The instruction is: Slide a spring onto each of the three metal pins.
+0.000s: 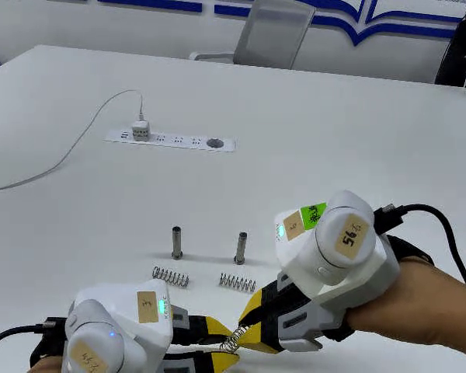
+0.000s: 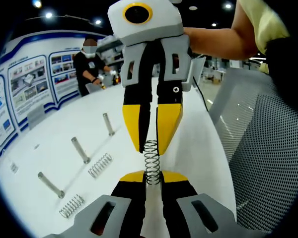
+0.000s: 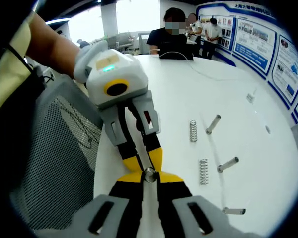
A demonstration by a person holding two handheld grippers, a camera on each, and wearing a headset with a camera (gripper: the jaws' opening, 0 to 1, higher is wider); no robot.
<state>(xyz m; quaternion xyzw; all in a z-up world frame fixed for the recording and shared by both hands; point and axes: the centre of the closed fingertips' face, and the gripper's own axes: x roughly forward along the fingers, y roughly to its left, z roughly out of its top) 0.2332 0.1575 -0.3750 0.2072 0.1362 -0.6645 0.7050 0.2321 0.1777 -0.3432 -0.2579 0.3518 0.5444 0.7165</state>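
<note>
Currently we're on the first spring: left gripper and right gripper are both pinched tight on one spring, an end each. In the head view it sits at 6 o'clock of the pins. All three pins look bare, and two loose springs lie just at their 6 o'clock. Next, we judge, one gripper frees its end and the other lines the coil over a pin top.
</note>
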